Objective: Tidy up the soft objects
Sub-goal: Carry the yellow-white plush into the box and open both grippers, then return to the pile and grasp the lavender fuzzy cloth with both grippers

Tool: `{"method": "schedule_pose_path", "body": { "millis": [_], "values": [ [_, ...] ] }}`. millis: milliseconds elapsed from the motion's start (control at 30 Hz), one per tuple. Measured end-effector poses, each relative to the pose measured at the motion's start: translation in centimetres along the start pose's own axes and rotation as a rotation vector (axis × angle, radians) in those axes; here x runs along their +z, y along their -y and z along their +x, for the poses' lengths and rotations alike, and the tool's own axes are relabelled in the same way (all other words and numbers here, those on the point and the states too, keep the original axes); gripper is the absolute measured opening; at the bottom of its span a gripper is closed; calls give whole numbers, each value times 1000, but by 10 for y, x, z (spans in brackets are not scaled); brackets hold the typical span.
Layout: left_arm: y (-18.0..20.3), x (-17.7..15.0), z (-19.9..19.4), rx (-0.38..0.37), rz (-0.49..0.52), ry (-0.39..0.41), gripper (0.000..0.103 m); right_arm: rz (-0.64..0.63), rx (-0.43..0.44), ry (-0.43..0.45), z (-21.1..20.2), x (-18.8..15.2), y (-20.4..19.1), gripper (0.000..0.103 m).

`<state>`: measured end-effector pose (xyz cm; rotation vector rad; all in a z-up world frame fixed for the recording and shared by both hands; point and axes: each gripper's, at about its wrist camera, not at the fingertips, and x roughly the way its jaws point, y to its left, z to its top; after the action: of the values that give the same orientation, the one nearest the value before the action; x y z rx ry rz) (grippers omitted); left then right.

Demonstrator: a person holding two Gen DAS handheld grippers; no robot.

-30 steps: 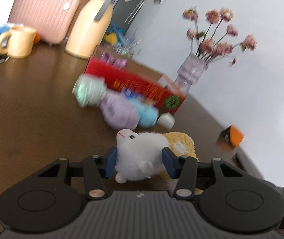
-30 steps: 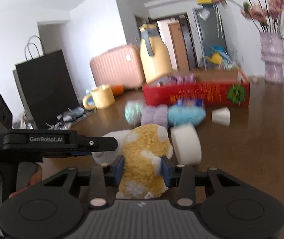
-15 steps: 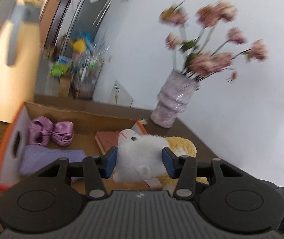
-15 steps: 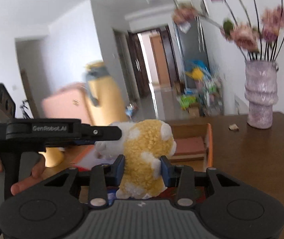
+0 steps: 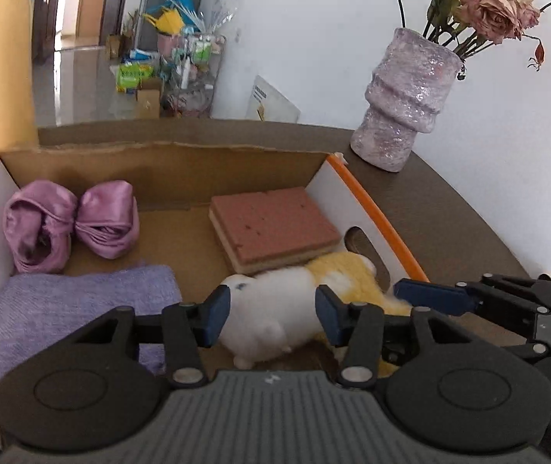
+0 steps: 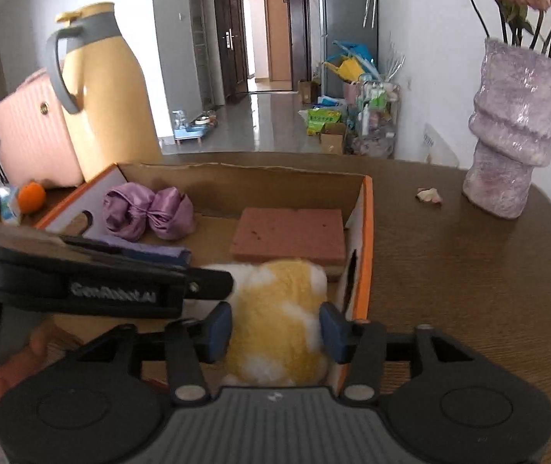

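The plush point(image 5: 275, 309) hangs just above the box point(image 5: 376, 216) floor by the sponge point(image 5: 271, 224), its length spanning both grippers: left fingers point(image 5: 213, 315) clamp its white end while right fingers point(image 6: 219, 326) open around its yellow end.

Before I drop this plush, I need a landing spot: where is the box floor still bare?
Bare cardboard runs down the middle of the box, between the bow and towel on one side and the sponge on the other. The sponge-side near corner is crowded: the plush fills it, with both tools around it.
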<state>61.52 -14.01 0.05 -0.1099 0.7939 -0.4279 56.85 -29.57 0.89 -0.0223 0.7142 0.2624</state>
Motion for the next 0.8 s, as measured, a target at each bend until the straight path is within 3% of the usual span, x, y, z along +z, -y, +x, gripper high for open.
{"method": "schedule_pose_path", "body": {
  "millis": [67, 167, 233, 300, 400, 533, 700, 800],
  "values": [
    [-1, 2, -11, 26, 8, 20, 53, 12, -8, 3, -8, 0, 1, 52],
    [1, 6, -45, 57, 17, 67, 60, 49, 18, 56, -31, 9, 13, 63],
    [1, 6, -76, 80, 40, 117, 73, 58, 9, 108, -57, 14, 16, 67],
    [1, 0, -109, 93, 71, 180, 80, 65, 2, 159, -88, 17, 17, 71],
    [0, -16, -160, 149, 130, 240, 82, 71, 9, 219, -134, 15, 14, 79],
    [-3, -38, -221, 212, 152, 297, 85, 34, 11, 257, -179, 4, 0, 79],
    [-4, -59, -270, 241, 134, 326, 86, 29, 36, 283, -217, -5, -24, 79],
    [-4, -84, -296, 251, 130, 366, 91, 11, 49, 320, -238, -20, -42, 82]
  ]
}}
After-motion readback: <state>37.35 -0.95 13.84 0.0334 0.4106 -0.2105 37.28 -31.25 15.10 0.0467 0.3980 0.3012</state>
